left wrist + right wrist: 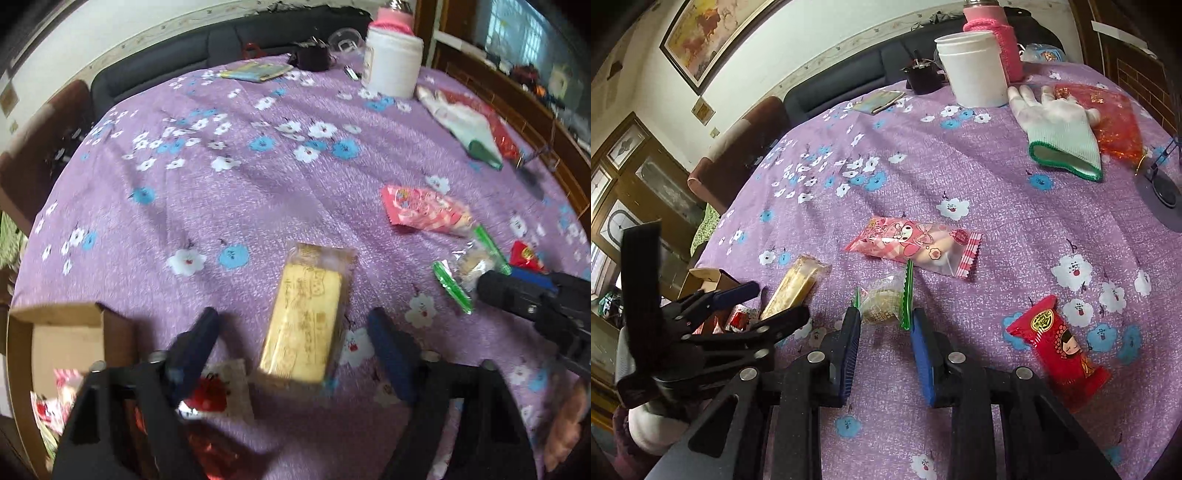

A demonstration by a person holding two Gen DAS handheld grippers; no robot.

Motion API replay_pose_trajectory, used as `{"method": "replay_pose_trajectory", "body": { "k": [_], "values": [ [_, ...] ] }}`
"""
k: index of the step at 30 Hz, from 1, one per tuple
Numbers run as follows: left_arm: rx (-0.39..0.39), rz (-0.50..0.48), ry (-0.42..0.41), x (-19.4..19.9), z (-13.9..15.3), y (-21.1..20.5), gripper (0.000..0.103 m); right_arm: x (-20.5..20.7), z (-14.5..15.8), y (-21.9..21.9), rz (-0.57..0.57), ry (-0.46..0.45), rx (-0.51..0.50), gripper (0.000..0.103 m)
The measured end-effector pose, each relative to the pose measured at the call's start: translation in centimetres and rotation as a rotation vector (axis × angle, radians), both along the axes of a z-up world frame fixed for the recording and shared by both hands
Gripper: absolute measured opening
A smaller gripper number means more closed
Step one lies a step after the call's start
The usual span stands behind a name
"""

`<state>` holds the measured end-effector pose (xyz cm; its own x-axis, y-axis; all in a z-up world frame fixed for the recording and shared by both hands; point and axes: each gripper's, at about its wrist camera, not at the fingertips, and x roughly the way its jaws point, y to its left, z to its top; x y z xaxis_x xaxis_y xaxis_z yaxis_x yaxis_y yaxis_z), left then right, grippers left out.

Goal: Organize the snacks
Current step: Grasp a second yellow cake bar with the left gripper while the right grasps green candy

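A yellow cake bar in a clear wrapper (303, 314) lies on the purple flowered tablecloth. My left gripper (293, 325) is open around its near half, one finger on each side. It also shows in the right wrist view (792, 288). A clear snack packet with green ends (884, 297) lies just ahead of my open right gripper (884, 319), its near edge between the fingertips. A pink cartoon packet (916, 245) lies beyond it. A red packet (1060, 347) lies to the right. A small red-and-white packet (212, 395) lies under my left finger.
A cardboard box (62, 343) with snacks inside stands at the table's left edge. A white tub (975, 70), a pink-sleeved bottle (997, 33), a white glove (1060, 125) on a red bag and a dark stand (1160, 188) are at the back and right.
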<state>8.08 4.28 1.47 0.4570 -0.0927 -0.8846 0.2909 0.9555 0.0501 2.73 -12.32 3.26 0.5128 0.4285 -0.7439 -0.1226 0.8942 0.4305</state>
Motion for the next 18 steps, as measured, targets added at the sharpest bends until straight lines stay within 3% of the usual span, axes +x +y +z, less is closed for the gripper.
{"method": "replay_pose_trajectory", "body": {
  "k": [1,3,8,12,18],
  "values": [
    [-0.003,-0.015,-0.003,0.1,-0.1,-0.2,0.062,0.0,0.0,0.0,0.001,0.0,0.003,0.03],
    [-0.007,-0.036,-0.008,0.1,0.2,-0.7,0.033,-0.1,0.1,0.1,0.003,-0.007,0.003,0.03],
    [-0.017,-0.044,-0.023,-1.0,0.8,-1.1,0.032,-0.3,0.7,0.0,-0.001,-0.044,0.013,0.03],
    [-0.102,-0.027,-0.035,-2.5,2.5,-0.1,0.032,-0.8,1.3,-0.1,0.005,-0.077,0.043,0.03],
    [-0.216,0.054,-0.103,-5.9,7.1,5.6,0.033,-1.8,2.0,1.0,0.041,-0.121,0.058,0.03]
  ]
}}
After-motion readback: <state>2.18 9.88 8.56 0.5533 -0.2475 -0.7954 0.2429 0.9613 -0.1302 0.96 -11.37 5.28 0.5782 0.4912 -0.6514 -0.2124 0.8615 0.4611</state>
